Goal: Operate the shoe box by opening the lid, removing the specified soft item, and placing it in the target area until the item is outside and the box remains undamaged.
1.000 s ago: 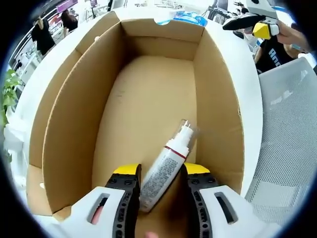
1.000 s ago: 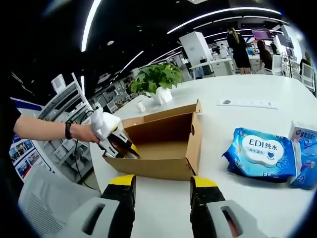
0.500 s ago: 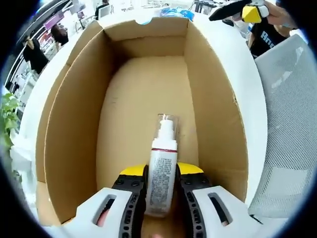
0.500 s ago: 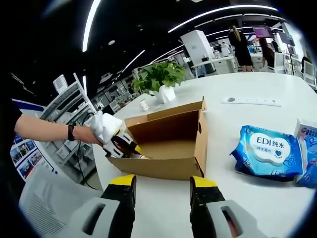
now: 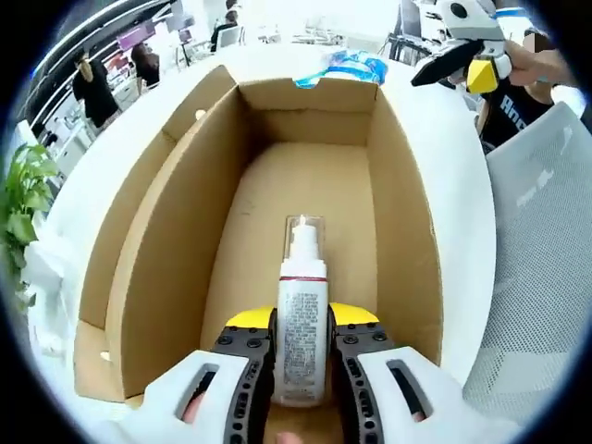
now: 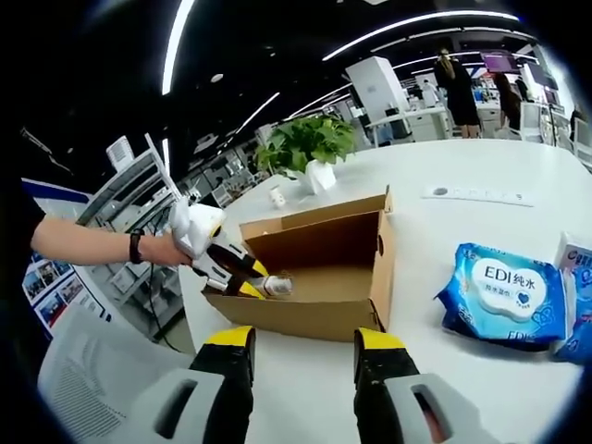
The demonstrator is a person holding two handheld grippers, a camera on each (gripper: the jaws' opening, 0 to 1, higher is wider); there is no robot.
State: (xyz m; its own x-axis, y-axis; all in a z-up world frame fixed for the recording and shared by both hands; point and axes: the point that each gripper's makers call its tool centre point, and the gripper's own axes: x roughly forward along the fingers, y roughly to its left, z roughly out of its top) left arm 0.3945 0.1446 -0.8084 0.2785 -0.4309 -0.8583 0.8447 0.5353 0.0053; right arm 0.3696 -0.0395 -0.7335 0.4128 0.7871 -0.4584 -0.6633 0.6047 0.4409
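Observation:
An open brown cardboard box (image 5: 166,231) stands on a white table. In the left gripper view my left gripper (image 5: 301,328) is shut on a white tube bottle (image 5: 302,324) with a clear cap, held above the box floor near its near end. The right gripper view has the same box (image 6: 319,277) ahead, with the left gripper (image 6: 254,277) and the bottle's cap (image 6: 280,286) at its left rim. My right gripper (image 6: 303,344) is open over the bare table, a short way in front of the box, holding nothing.
A blue wet-wipes pack (image 6: 504,291) lies right of the box, with another pack (image 6: 575,264) beyond. A potted plant (image 6: 310,153) stands behind the box. A white mesh chair (image 5: 541,268) borders the table. People stand in the background.
The left gripper closed on the bottle, straightened it between the jaws and has lifted it slightly. The right gripper stayed open, almost still.

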